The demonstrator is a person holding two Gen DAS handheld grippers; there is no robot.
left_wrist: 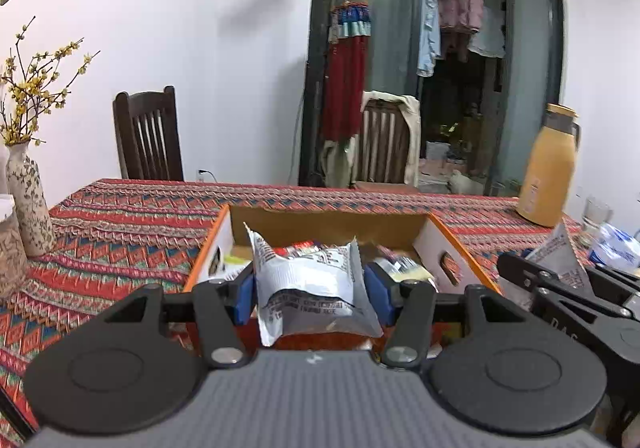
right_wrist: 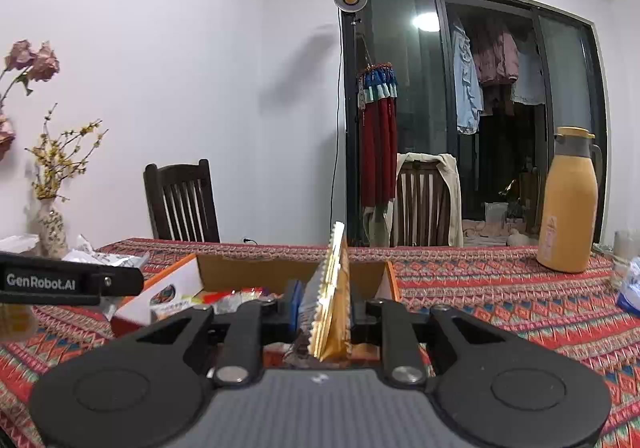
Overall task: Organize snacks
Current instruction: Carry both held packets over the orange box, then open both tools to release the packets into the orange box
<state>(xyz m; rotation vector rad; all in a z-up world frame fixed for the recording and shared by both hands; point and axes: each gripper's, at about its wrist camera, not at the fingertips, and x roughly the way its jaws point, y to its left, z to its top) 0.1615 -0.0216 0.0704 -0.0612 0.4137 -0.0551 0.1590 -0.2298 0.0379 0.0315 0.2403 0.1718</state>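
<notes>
Left wrist view shows the left gripper (left_wrist: 310,288) clamped across a crinkled silver snack packet (left_wrist: 316,284), its blue pads pressing both sides; the packet stands roughly upright, long axis vertical, printed foil puffed and creased. It hangs just before the open cardboard box (left_wrist: 332,222), which has orange edges and wrapped snacks inside, on a red woven patterned tablecloth (left_wrist: 120,224). Right wrist view shows the right gripper (right_wrist: 325,310) pinched nearly together on a flat gold packet (right_wrist: 334,296), edge-on, serrated seam pointing up.
</notes>
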